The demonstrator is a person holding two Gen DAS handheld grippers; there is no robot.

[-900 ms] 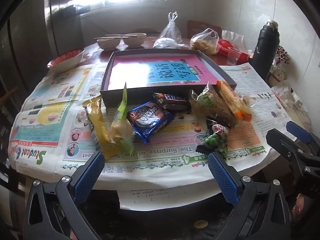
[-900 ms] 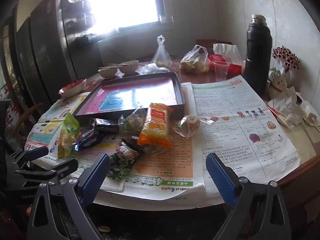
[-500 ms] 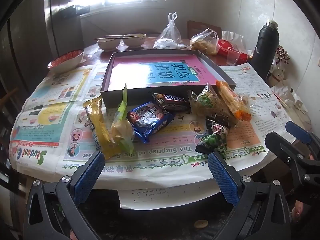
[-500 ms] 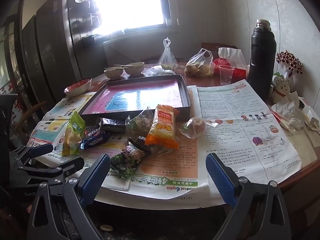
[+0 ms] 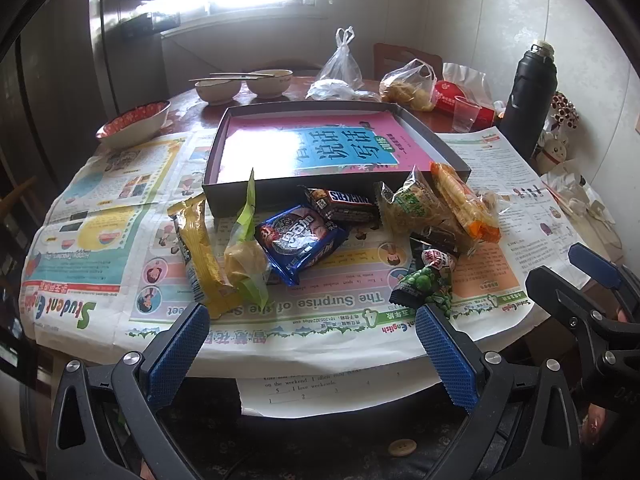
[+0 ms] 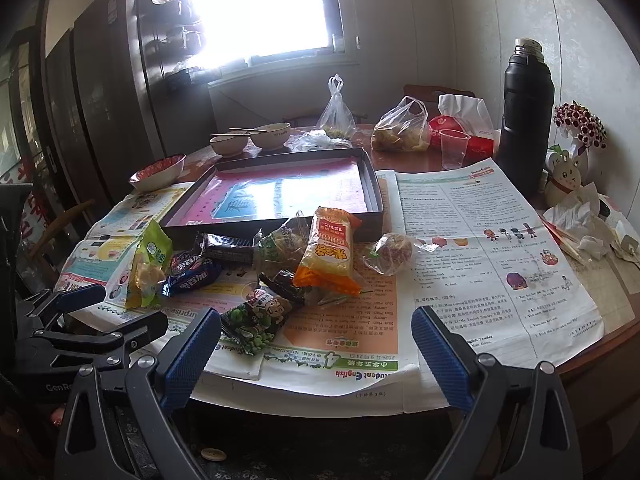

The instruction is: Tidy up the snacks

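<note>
Left tool (image 5: 312,334): jaws wide, empty, short of bench (image 5: 120,208) edge. Right tool (image 6: 316,332): jaws wide, empty. Green pea packet (image 6: 256,320) just ahead; Snickers bar (image 5: 344,204), shallow box (image 5: 440,140) beyond.

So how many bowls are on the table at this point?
3. Two pale bowls sit side by side behind the box, chopsticks across them; one red-rimmed bowl sits at the table's left edge. None looks hidden.
</note>
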